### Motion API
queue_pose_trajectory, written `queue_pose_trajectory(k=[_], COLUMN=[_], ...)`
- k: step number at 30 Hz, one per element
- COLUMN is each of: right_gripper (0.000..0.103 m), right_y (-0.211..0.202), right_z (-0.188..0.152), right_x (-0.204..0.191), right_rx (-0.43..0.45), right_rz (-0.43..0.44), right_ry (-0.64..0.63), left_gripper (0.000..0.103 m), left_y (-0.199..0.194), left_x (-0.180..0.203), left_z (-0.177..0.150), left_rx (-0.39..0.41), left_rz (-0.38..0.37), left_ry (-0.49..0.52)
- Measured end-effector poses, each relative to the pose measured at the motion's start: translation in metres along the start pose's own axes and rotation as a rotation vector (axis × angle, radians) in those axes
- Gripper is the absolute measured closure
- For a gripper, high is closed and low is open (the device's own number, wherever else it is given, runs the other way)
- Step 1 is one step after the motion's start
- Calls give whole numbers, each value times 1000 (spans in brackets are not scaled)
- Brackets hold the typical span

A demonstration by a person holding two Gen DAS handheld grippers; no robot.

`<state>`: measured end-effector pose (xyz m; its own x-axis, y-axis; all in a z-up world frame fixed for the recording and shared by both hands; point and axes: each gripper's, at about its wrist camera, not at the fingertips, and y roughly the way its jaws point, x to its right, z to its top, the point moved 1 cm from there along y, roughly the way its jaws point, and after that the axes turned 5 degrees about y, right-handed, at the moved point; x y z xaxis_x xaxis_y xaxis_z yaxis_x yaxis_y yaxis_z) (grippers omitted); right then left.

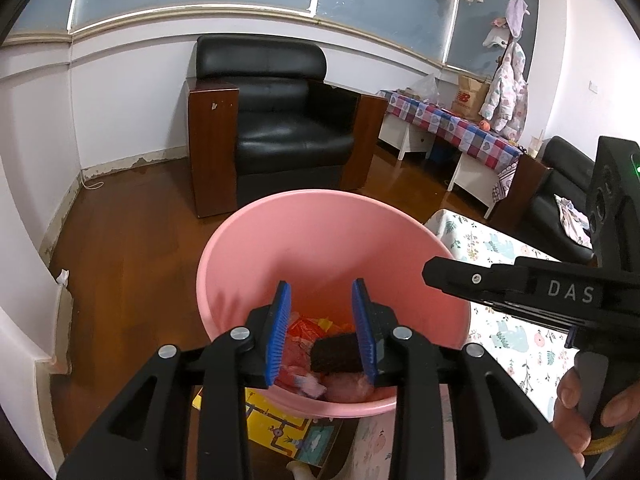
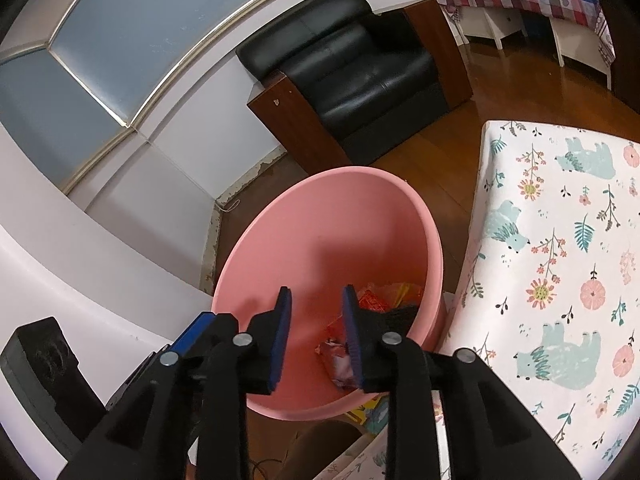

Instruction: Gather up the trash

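Pink bin with collected trash

A round pink plastic bin (image 1: 320, 248) stands upright on the wooden floor beside the patterned surface; at its bottom lie crumpled red and orange wrappers (image 2: 372, 300), a dark black sponge-like block (image 1: 336, 354) and pale pinkish packets (image 1: 348, 388).

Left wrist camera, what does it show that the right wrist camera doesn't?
Only the left wrist view shows a hand holding the right gripper's handle, a coat rack with hanging clothes, and a second dark sofa. Only the right wrist view shows most of the bear-print tablecloth. Both show the pink bin with wrappers inside, the black armchair, and open jaws above the bin.
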<state>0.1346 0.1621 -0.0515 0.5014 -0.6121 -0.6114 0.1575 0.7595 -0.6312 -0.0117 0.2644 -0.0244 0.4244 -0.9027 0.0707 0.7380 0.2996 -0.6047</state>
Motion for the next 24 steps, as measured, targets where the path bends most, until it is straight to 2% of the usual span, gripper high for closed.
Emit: queue_pose_trajectory(k=[3,5,11,13,14,15,21,24], right_gripper=[75,68,64,63,62,62,54,45], right_y=[-2,-6,-19,-25,-28,-31,-58,-75], right_z=[-1,-4,-11,-14,-15,-16,-29,-37], right_x=[-4,-8,-18,-21,-22,-23,-26,-30], right_rx=[1,10,31,39,44,49,101,144], right_rz=[-3,-7,-7,-8,-7,-7,-24,-48], right_ry=[-22,-46,-106,-123,-131,-139,-200,-247], left_gripper=[71,71,71,68,59,56,53,51], left_y=[0,0,-2,-5,-6,-8,-23,-30], left_x=[0,0,-3,-2,-2,-3,5,10], left_z=[0,0,-2,-2,-2,-2,2,2], left_rx=[-1,-4,-13,-8,-3,3,41,53], left_rz=[-1,2,-20,-23,-26,-27,-5,-3], left_ry=[-1,-3,-29,-28,-27,-25,11,22])
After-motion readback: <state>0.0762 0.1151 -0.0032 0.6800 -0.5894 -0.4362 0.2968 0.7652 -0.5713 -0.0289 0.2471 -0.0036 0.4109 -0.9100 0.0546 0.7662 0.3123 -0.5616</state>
